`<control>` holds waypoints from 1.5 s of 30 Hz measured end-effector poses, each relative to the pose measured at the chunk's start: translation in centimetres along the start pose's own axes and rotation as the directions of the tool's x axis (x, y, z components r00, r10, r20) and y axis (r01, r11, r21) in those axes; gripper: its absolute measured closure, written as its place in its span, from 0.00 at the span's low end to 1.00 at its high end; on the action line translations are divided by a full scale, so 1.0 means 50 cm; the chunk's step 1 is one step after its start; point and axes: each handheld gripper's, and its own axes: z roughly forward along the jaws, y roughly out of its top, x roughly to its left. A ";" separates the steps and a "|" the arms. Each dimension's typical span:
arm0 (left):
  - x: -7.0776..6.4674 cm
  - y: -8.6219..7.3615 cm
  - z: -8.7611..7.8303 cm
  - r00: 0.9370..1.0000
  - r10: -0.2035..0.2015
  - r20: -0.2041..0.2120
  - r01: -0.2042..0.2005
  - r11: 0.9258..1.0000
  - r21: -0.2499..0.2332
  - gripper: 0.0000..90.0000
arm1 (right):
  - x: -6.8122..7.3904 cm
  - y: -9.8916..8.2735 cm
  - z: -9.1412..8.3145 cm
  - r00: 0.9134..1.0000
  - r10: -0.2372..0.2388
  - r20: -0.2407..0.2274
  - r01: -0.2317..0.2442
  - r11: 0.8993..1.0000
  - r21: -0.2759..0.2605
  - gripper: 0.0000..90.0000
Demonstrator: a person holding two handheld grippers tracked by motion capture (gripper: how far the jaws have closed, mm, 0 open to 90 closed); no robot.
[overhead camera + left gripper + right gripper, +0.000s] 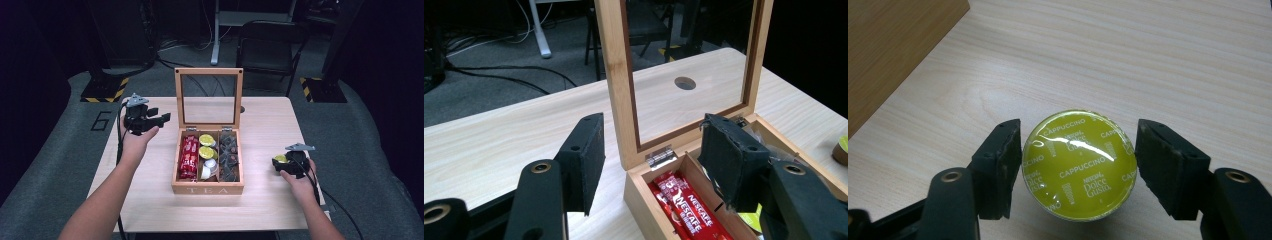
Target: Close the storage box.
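Right gripper [1075,167] sits low over the table [150,200] near its right edge, jaws straddling a green cappuccino capsule [1079,165]. Jaws are apart: the left pad looks to be just at the capsule rim, the right pad shows a clear gap. Capsule lies foil-up, flat on the wood, right of the tea box [207,189] and apart from it.

My read: this is the release or set-down of the capsule on the table, not a grip. To do it clean:
- open symmetrically so the near pad doesn't drag the rim sideways
- lift straight up before any lateral move; the foil lid is slippery and the capsule is light, so it will skate if nudged
- keep the pads off the foil itself

Capsule is centred fore-aft between the pads, slightly biased toward the left one. Nothing else near it on that side of the table.

Left gripper [150,121] hangs above the table's left half, left of the box's open glass lid [209,97]. Its jaws are apart with nothing between them; from its own view they frame the lid's hinge corner and the red Nescafe sticks [686,207] in the left compartment. Middle compartment holds more green capsules [206,146] plus white ones, right compartment dark tea bags [229,156].
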 end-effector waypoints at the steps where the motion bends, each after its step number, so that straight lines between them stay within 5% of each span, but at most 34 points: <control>1: 0.000 0.000 0.000 1.000 0.001 0.000 -0.001 1.000 0.000 0.48 | 0.001 0.001 0.000 1.000 0.006 0.002 -0.006 1.000 -0.003 0.38; 22: 0.000 -0.001 0.002 1.000 -0.003 -0.001 0.003 1.000 0.000 0.47 | 0.005 0.048 -0.036 1.000 -0.024 -0.008 0.023 0.998 -0.052 0.32; 45: 0.001 -0.001 0.001 1.000 -0.006 -0.003 0.006 1.000 -0.002 0.47 | 0.051 0.119 -0.063 0.991 -0.086 -0.099 0.078 0.994 -0.081 0.34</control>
